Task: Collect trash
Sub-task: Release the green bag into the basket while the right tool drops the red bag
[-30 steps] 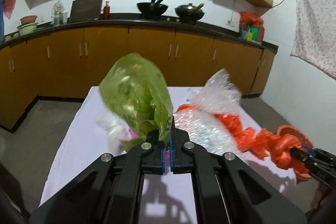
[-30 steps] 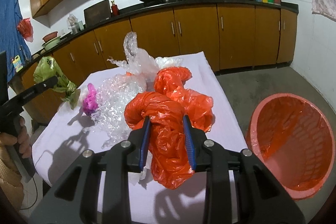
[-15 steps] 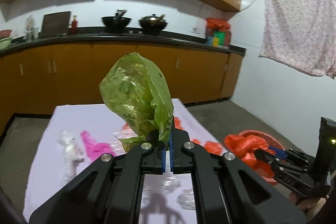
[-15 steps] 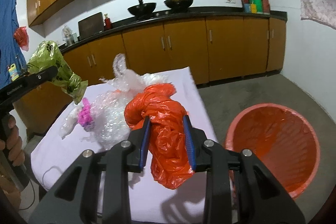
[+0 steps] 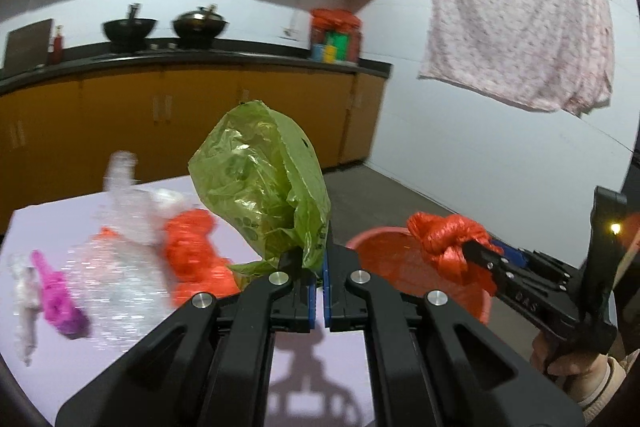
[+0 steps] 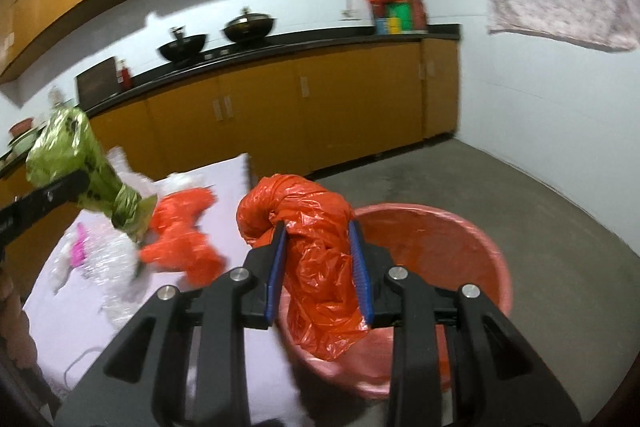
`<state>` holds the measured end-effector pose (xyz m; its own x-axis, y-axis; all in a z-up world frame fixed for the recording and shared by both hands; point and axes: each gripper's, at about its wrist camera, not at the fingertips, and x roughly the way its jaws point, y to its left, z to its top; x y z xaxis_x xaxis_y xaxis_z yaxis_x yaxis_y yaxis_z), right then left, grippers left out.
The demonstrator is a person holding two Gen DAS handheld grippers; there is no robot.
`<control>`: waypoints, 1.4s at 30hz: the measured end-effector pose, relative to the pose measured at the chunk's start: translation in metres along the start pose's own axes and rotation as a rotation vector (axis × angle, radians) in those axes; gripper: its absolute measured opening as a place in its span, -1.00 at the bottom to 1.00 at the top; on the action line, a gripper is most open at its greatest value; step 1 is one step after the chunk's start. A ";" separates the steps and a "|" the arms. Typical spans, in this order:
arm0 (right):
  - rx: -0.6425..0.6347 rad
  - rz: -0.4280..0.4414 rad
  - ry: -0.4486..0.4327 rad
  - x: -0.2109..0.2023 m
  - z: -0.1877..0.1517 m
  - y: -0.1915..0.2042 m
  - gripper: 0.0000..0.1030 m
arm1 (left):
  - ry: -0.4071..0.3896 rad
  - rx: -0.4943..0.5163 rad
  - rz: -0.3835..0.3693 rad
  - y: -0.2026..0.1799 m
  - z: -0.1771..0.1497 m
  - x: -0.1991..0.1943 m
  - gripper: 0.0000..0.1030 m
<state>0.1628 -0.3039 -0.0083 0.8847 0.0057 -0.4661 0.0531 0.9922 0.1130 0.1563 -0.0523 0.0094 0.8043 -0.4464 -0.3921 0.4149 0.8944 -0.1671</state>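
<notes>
My left gripper [image 5: 319, 263] is shut on a green plastic bag [image 5: 260, 187] and holds it in the air above the table's right edge; the bag also shows in the right wrist view [image 6: 76, 163]. My right gripper [image 6: 320, 251] is shut on a crumpled orange plastic bag [image 6: 316, 259], held above the rim of the salmon-red trash bin [image 6: 460, 231]. In the left wrist view that gripper [image 5: 480, 255] holds the orange bag [image 5: 444, 239] over the bin [image 5: 384, 267].
On the lilac-covered table [image 5: 60, 227] lie another orange bag [image 5: 192, 251], clear bubble wrap [image 5: 116, 279] and a pink scrap [image 5: 56, 291]. Wooden kitchen cabinets [image 6: 320, 111] run along the back wall. Grey floor [image 6: 560, 227] lies around the bin.
Both grippers have swung right, away from the table, carrying their bags. The orange bag now hangs over the bin, and the green bag has come closer to it.
</notes>
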 end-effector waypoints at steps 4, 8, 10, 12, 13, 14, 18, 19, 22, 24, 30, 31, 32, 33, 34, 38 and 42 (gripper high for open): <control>0.033 -0.043 -0.001 0.004 0.000 -0.024 -0.41 | 0.031 0.024 -0.059 -0.025 -0.003 0.023 -0.95; 0.054 -0.068 0.003 0.011 -0.002 -0.038 -0.41 | 0.057 0.044 -0.102 -0.043 -0.006 0.040 -0.95; 0.067 -0.078 0.008 0.016 -0.003 -0.046 -0.41 | 0.070 0.054 -0.119 -0.050 -0.008 0.048 -0.95; 0.077 -0.087 0.012 0.019 -0.004 -0.052 -0.41 | 0.082 0.059 -0.131 -0.055 -0.009 0.055 -0.95; 0.081 -0.090 0.013 0.021 -0.004 -0.055 -0.41 | 0.091 0.061 -0.140 -0.058 -0.010 0.059 -0.95; 0.086 -0.094 0.014 0.023 -0.004 -0.058 -0.41 | 0.097 0.065 -0.144 -0.062 -0.010 0.064 -0.95; 0.107 -0.106 0.015 0.031 -0.005 -0.065 -0.41 | 0.125 0.081 -0.165 -0.072 -0.014 0.079 -0.95; 0.112 -0.108 0.014 0.033 -0.005 -0.067 -0.41 | 0.133 0.085 -0.171 -0.074 -0.015 0.083 -0.95; 0.125 -0.109 0.012 0.039 -0.004 -0.069 -0.34 | 0.159 0.092 -0.187 -0.078 -0.019 0.093 -0.95; 0.135 -0.107 0.010 0.041 -0.004 -0.072 -0.30 | 0.168 0.089 -0.182 -0.078 -0.021 0.097 -0.94; 0.159 -0.137 0.004 0.036 -0.012 -0.086 -0.05 | 0.191 0.051 -0.149 -0.060 -0.029 0.096 -0.29; 0.164 -0.143 0.007 0.035 -0.013 -0.089 -0.03 | 0.184 0.039 -0.138 -0.054 -0.030 0.094 -0.21; 0.169 -0.145 0.009 0.035 -0.014 -0.090 -0.03 | 0.183 0.033 -0.134 -0.051 -0.030 0.093 -0.20; 0.178 -0.150 0.011 0.033 -0.016 -0.092 -0.02 | 0.182 0.021 -0.131 -0.046 -0.029 0.089 -0.19; 0.181 -0.153 0.011 0.031 -0.017 -0.093 -0.02 | 0.180 0.015 -0.127 -0.043 -0.029 0.088 -0.17; 0.174 -0.161 -0.010 0.021 -0.016 -0.089 0.18 | 0.154 -0.004 -0.092 -0.028 -0.028 0.073 0.00; 0.147 -0.160 -0.031 0.011 -0.012 -0.081 0.19 | 0.128 -0.037 -0.052 -0.017 -0.026 0.059 0.08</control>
<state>0.1630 -0.3829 -0.0335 0.8734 -0.1562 -0.4613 0.2588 0.9512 0.1680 0.1855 -0.0926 -0.0344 0.7204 -0.4870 -0.4938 0.4367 0.8717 -0.2225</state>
